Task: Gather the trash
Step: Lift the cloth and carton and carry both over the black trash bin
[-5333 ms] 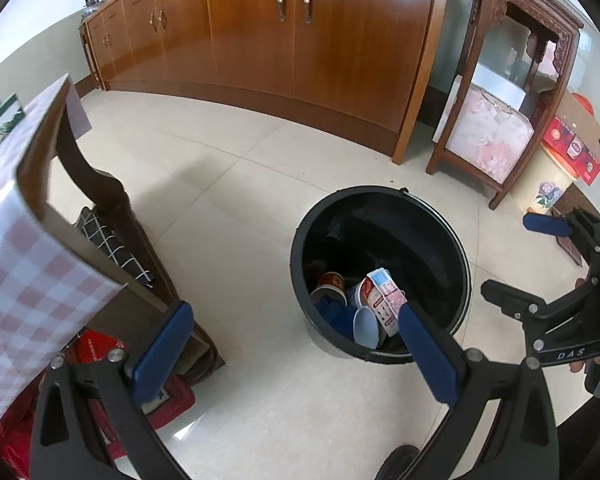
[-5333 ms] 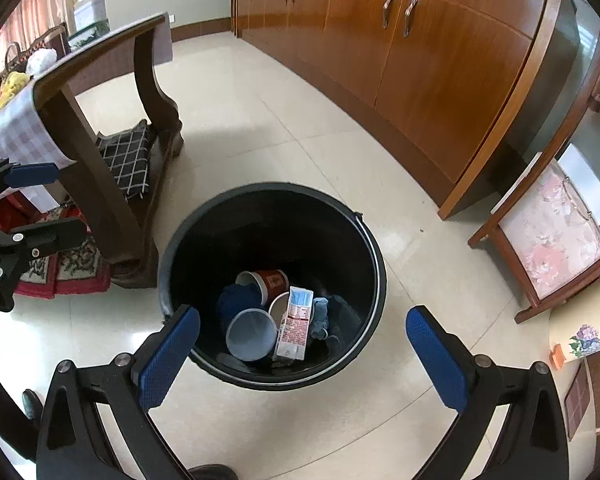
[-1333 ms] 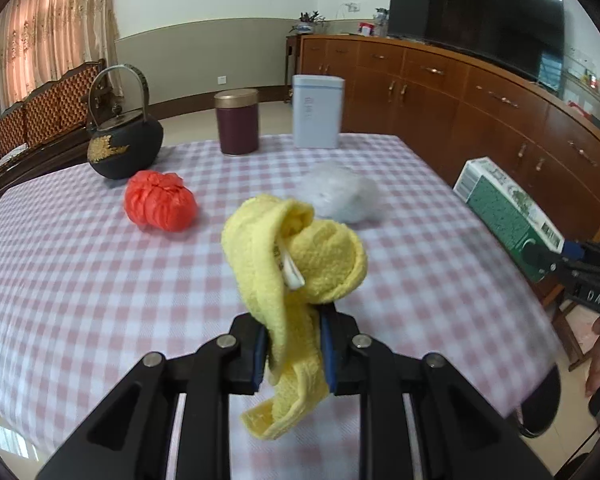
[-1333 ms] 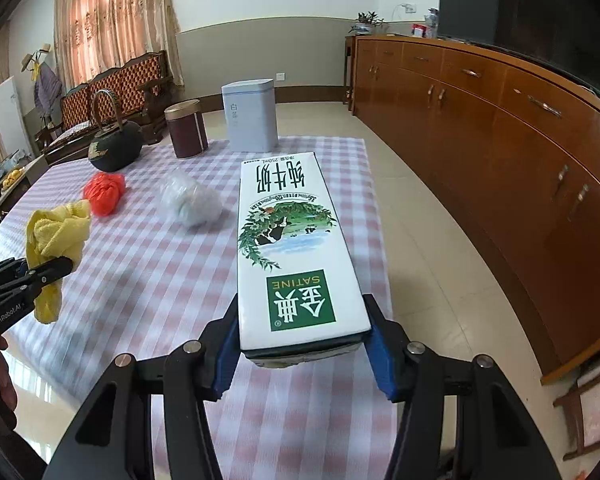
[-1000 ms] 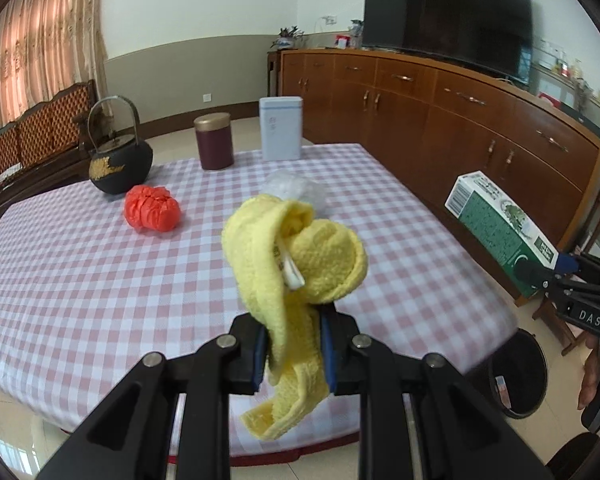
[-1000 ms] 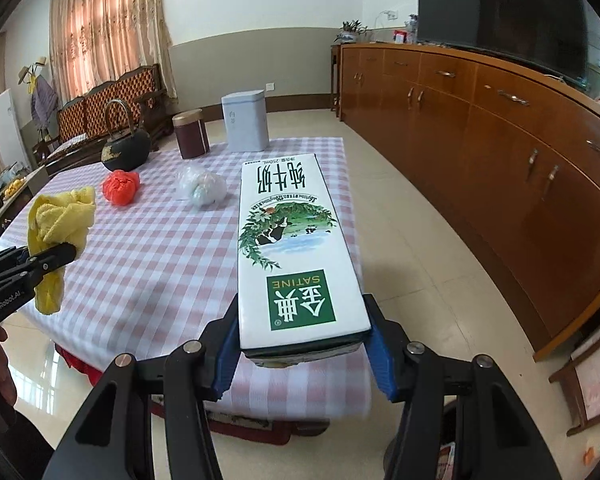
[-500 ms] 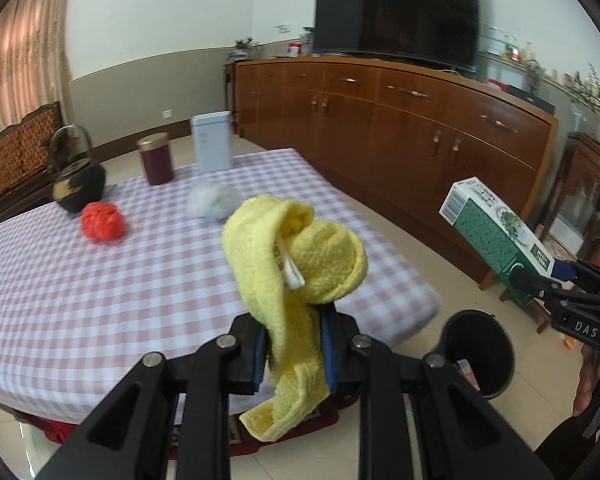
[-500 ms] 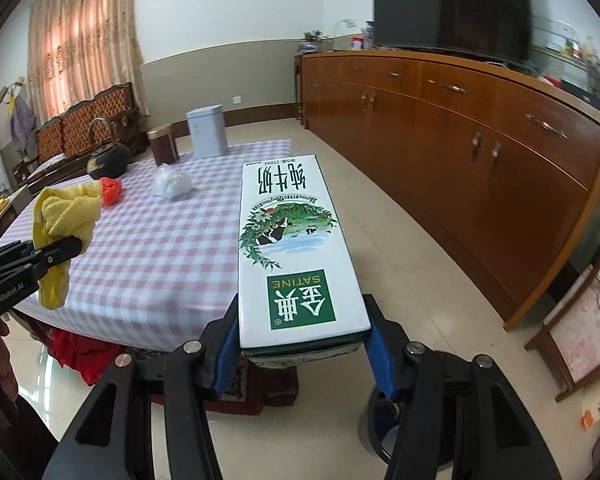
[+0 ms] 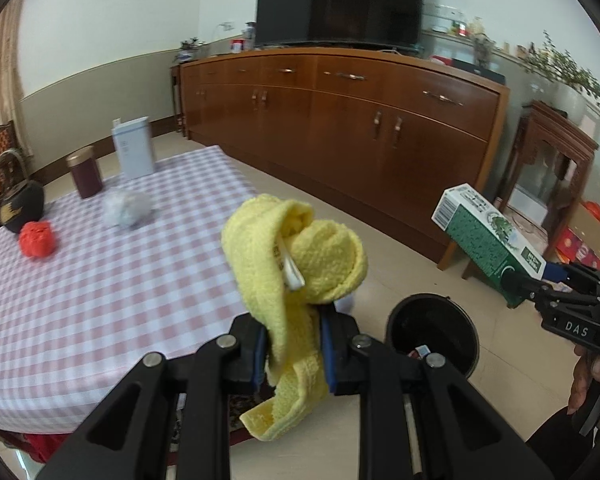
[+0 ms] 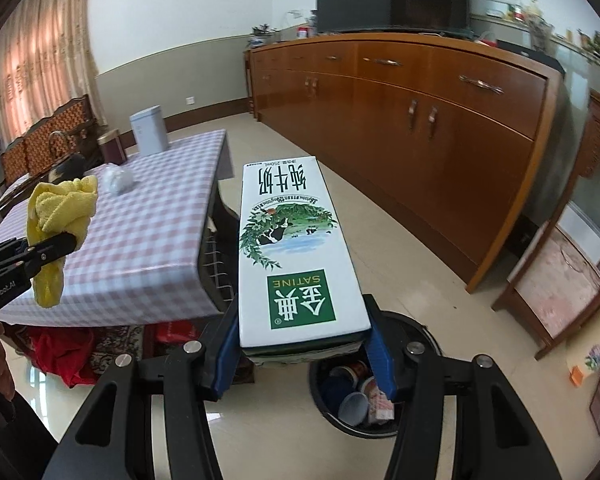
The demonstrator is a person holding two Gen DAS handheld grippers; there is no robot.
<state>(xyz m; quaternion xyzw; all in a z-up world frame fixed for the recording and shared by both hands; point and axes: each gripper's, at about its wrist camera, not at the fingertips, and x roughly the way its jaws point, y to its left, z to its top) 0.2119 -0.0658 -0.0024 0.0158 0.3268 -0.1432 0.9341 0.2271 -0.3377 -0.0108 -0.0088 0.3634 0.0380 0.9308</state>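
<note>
Teapot (image 9: 20,204): I am seeing a dark kettle sitting at the far left edge of the tabletop (image 9: 100,296), which is wearing a pink-and-white checked cloth.
Red wad (image 9: 38,239): it is lying on the cloth just in front of the teapot, slightly to its right.
Maroon canister (image 9: 85,176): it is standing upright at the far side of the tabletop, with a pale blue tin (image 9: 134,153) standing just to its right.
Clear plastic wad (image 9: 126,208): it is resting on the cloth in front of those two containers, apart from the red wad.
Left gripper (image 9: 293,350): I am keeping its blue pads pinched tight on a yellow cloth (image 9: 296,258), which is bunching above the jaws and trailing below them, off the tabletop's near right corner.
Trash bin (image 9: 434,334): the black bin is standing on the tiled floor right of the tabletop; from the right wrist view it is holding cups and a small carton.
Right gripper (image 10: 304,354): I am gripping a white and green milk carton (image 10: 296,248) by its sides, lying flat along the fingers, its near end sitting over the bin's rim.
Sideboard (image 9: 340,128): the long wooden cabinet is running along the far wall, with a dark television (image 9: 340,2) sitting on top.
Side stand (image 9: 552,168): a carved wooden stand is standing at the far right, beyond the bin.
</note>
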